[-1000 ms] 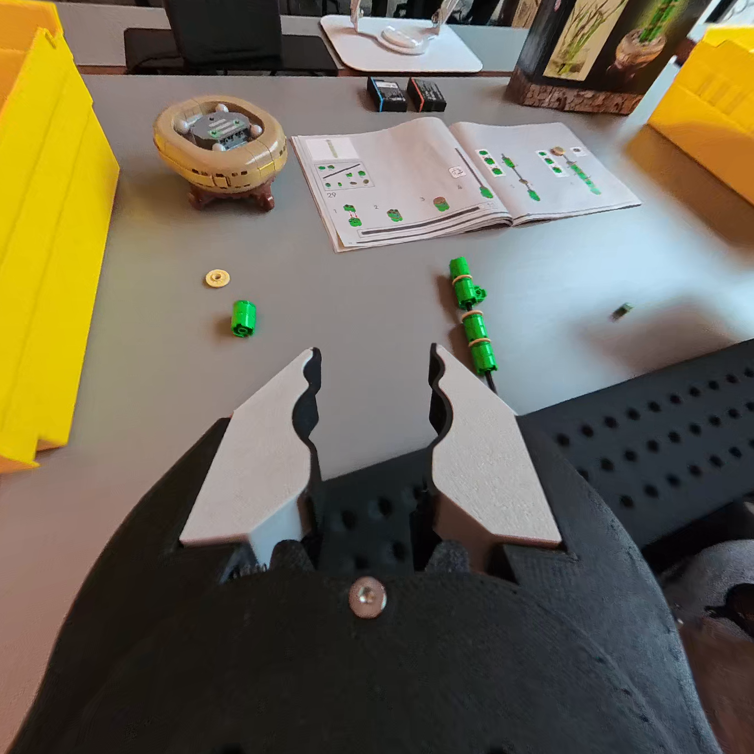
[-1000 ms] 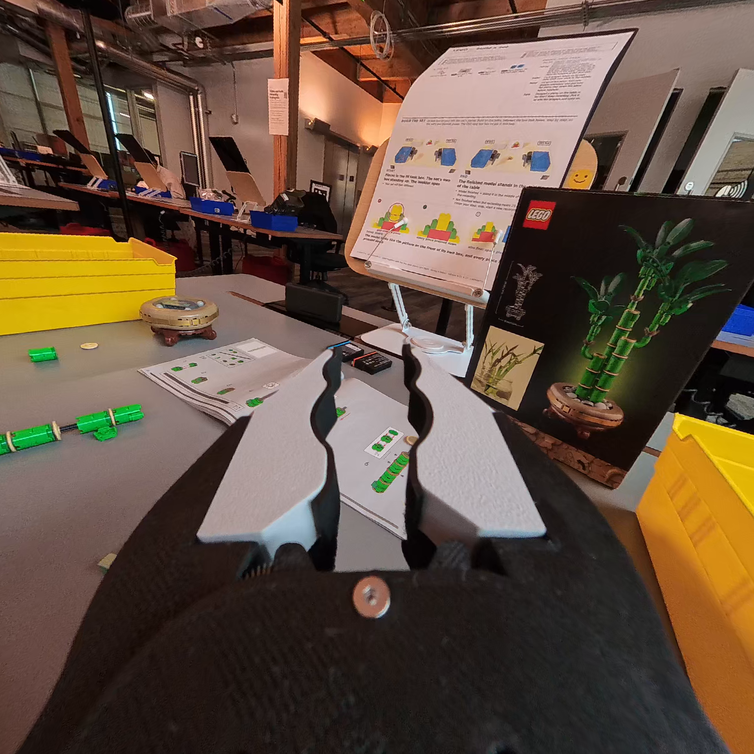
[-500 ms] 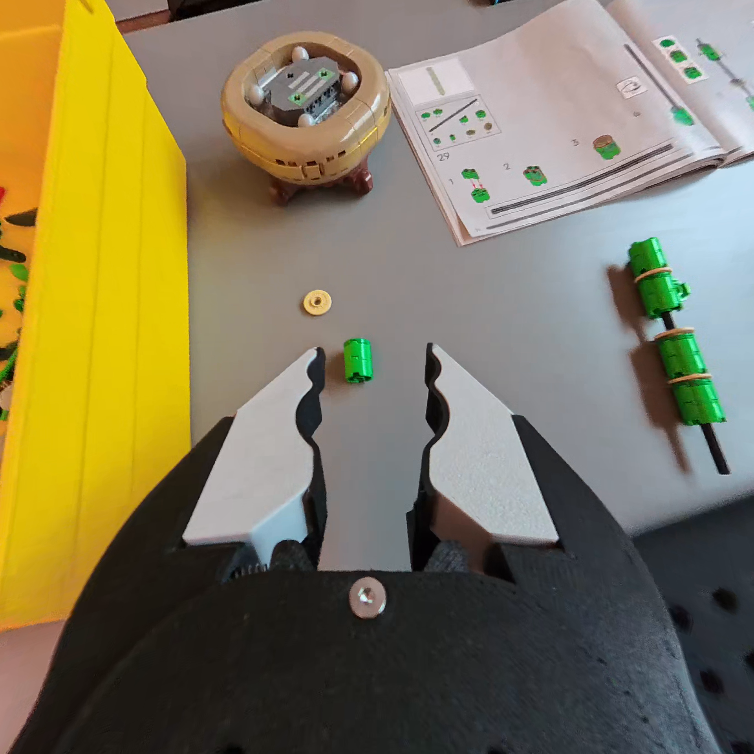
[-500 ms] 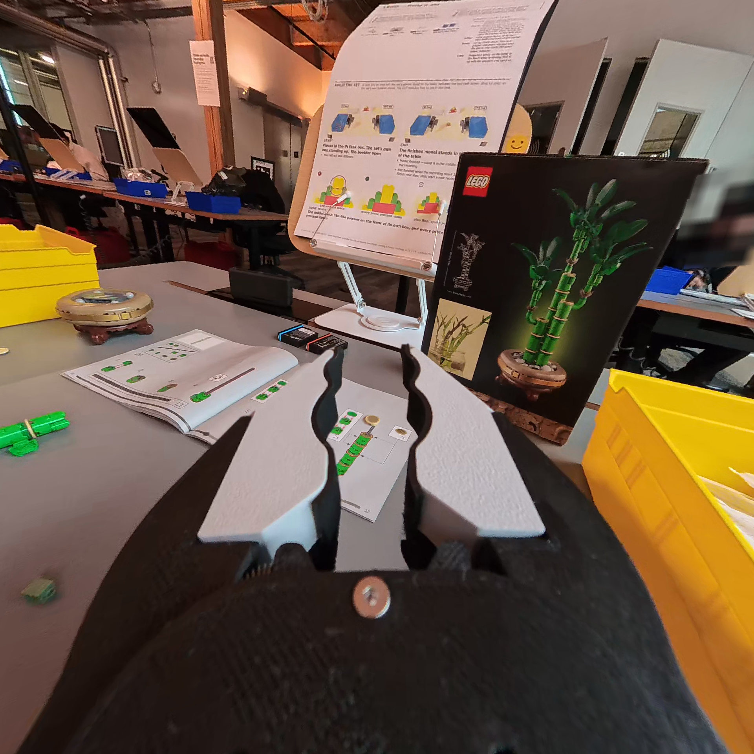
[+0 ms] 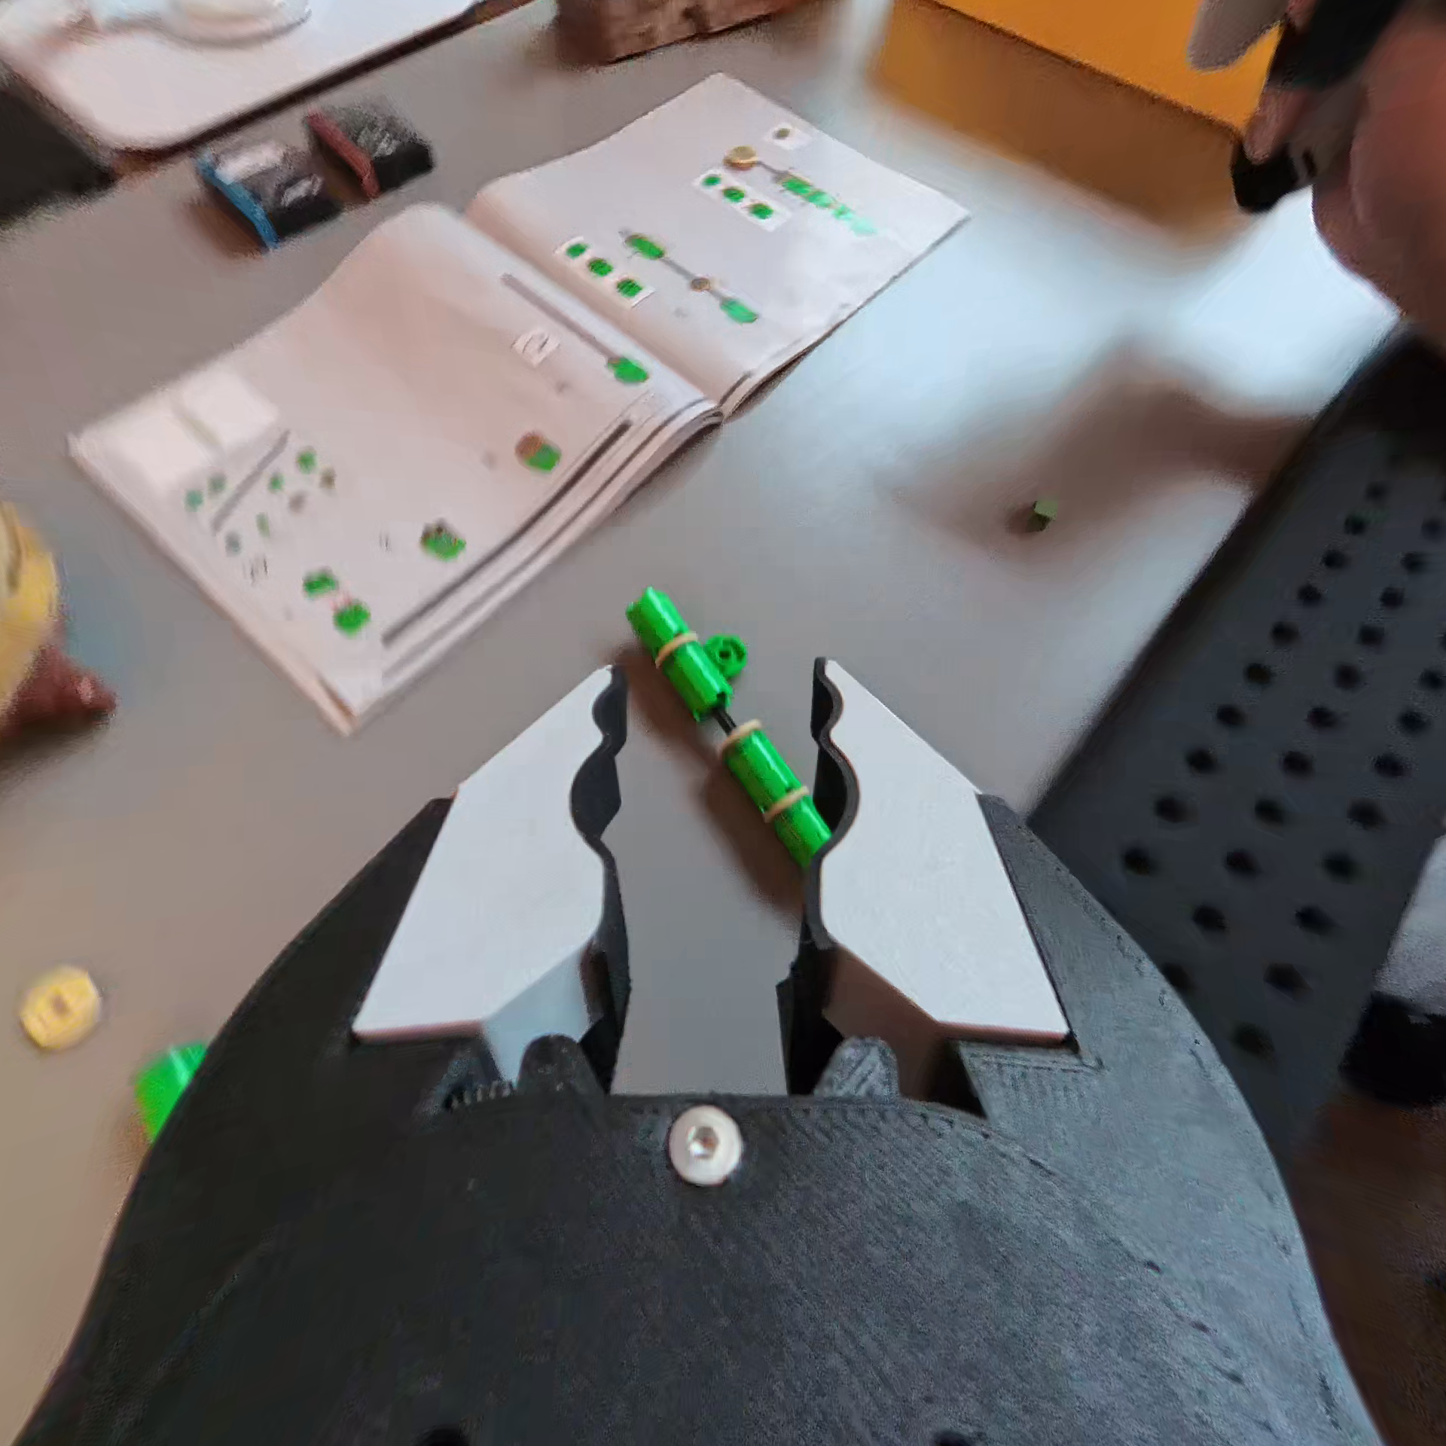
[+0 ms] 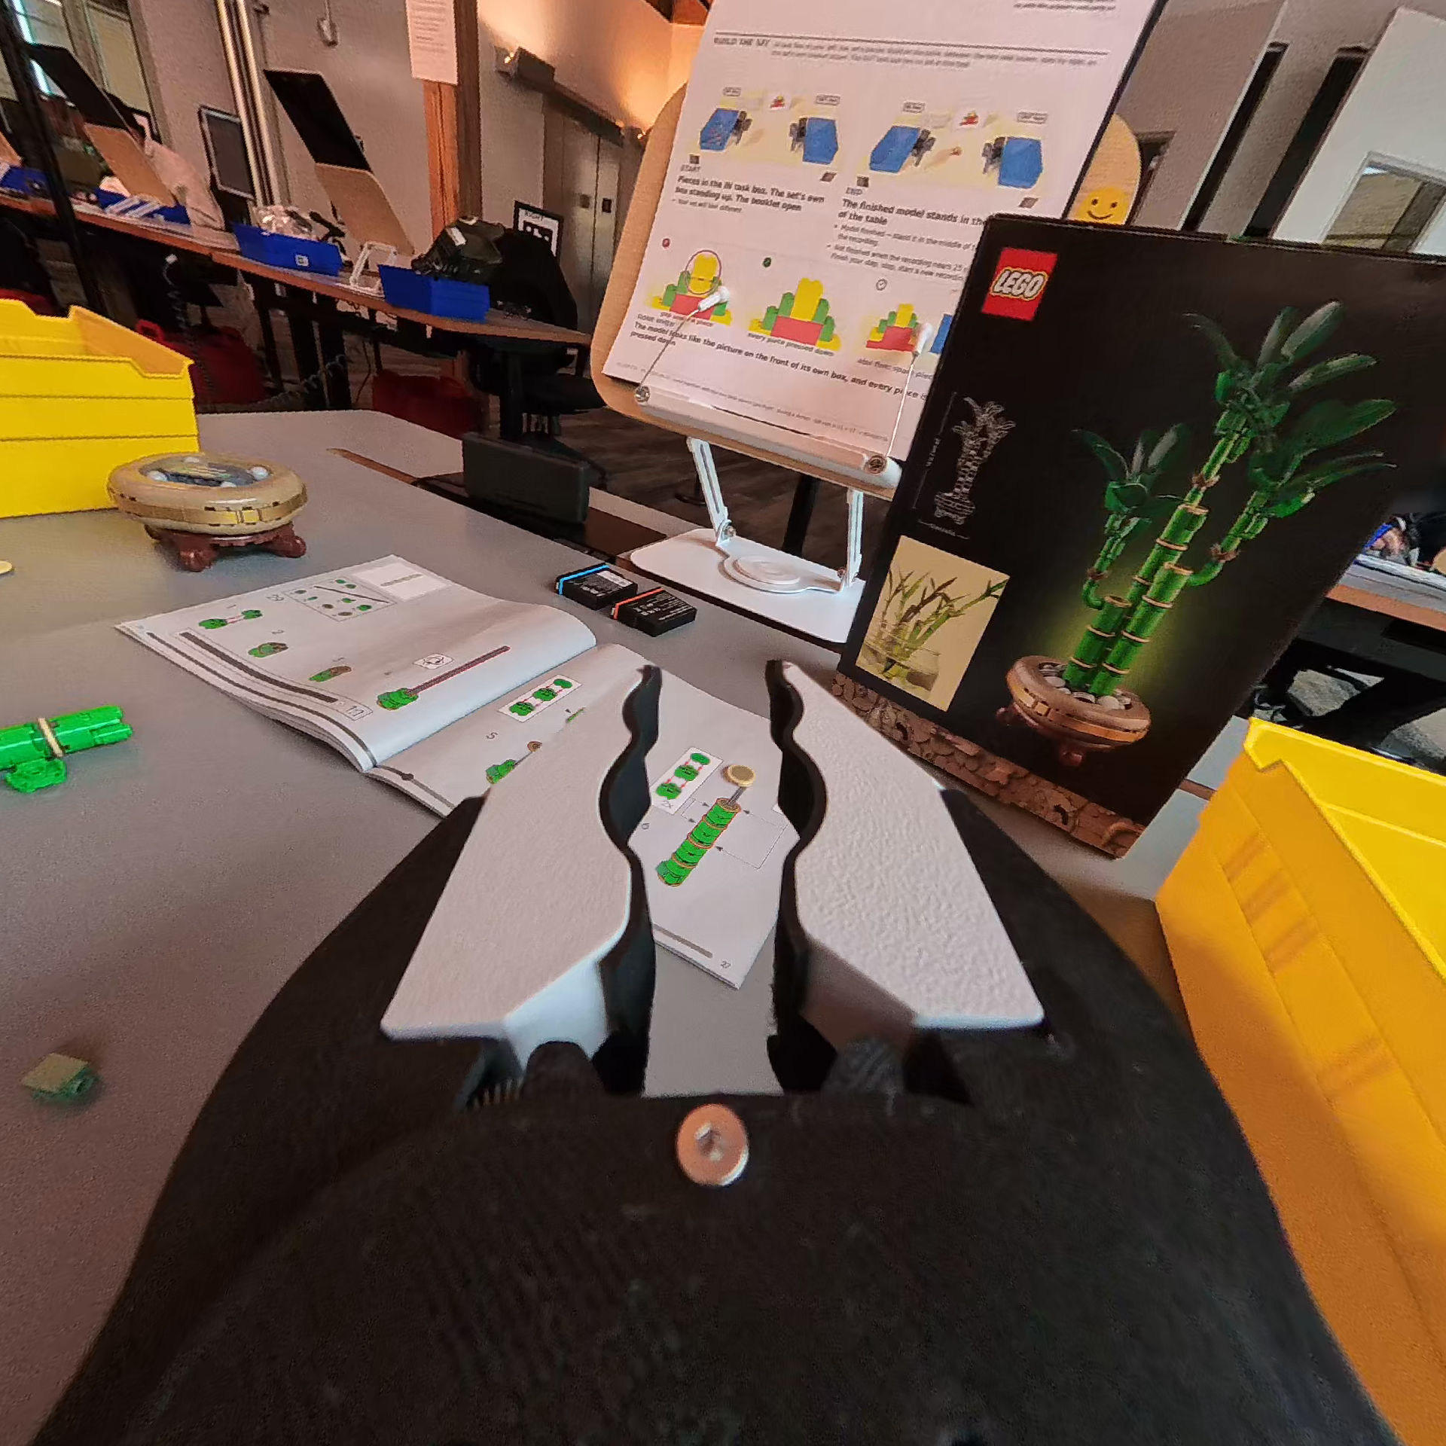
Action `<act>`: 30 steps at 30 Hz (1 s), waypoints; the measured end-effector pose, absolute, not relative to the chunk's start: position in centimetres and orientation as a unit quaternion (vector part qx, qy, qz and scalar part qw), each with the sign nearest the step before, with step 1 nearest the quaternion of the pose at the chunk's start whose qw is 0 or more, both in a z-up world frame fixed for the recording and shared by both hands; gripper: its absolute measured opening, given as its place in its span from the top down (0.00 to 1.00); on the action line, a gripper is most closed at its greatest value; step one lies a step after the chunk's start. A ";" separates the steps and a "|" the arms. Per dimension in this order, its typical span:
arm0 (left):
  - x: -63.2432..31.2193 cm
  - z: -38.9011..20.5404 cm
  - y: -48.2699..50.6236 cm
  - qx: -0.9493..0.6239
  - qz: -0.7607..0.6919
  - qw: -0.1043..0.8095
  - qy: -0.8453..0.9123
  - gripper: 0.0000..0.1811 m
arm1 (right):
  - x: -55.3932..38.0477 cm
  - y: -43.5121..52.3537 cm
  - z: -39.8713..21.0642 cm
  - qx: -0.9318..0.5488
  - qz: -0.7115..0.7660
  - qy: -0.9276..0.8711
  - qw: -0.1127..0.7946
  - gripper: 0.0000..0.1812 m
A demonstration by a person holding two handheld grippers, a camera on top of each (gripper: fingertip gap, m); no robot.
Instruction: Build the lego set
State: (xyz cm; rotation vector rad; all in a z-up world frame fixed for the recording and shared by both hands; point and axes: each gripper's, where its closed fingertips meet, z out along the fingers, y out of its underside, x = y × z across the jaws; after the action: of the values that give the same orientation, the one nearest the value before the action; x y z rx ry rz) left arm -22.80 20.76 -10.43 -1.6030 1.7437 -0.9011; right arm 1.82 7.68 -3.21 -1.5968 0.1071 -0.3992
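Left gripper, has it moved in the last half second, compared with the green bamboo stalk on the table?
Yes. The left gripper swung right: its open jaws now frame the green bamboo stalk, with the loose green cylinder off to its left.

Grey surface [image 5: 782, 501], spread with parts, as I see it.
On it: open booklet [image 5: 438, 375], green stalk [image 5: 728, 728], tan disc [image 5: 61, 1017], pot base [image 6: 207, 501], yellow bins [image 6: 1314, 978].

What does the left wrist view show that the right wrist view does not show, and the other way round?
Only the left wrist view shows the open left gripper around the green stalk's near end and a loose yellow disc. Only the right wrist view shows the open right gripper, the set's box and the tan pot clearly. Both show the open booklet, the green stalk and two small black packs.
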 end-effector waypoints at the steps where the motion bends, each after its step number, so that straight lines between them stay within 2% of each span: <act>1: -22.0 -10.3 20.8 -0.580 -0.329 0.305 0.680 0.75 | 1.7 7.7 -3.2 -0.711 -0.176 0.046 0.679 0.85; 6: -20.2 -10.3 17.9 -0.394 -0.341 0.218 0.825 0.83 | 1.7 7.4 -3.2 -0.710 -0.163 0.053 0.684 0.86; 11: -19.6 -13.2 18.5 -0.317 -0.219 0.087 0.919 0.82 | 1.9 7.2 -2.7 -0.699 -0.131 0.072 0.699 0.86; 17: -19.9 -15.5 18.9 -0.281 -0.134 0.055 0.949 0.83 | 2.5 5.8 -1.5 -0.678 -0.133 0.092 0.717 0.86; 23: -20.3 -16.8 19.9 -0.270 -0.083 0.046 0.958 0.85 | 2.7 5.8 -1.6 -0.669 -0.065 0.119 0.730 0.85; 27: -20.3 -16.8 20.1 -0.274 -0.090 0.030 0.957 0.93 | 2.6 5.6 -1.2 -0.662 -0.052 0.121 0.738 0.85; 30: -20.2 -16.7 20.5 -0.269 -0.080 0.026 0.959 0.93 | 2.4 5.5 -1.0 -0.658 -0.046 0.121 0.741 0.85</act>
State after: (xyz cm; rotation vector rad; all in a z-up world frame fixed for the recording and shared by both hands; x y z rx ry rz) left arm -20.16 20.54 -16.74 -0.8313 2.9645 -0.2467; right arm 2.44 5.50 -0.95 -1.4437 0.2646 -0.1015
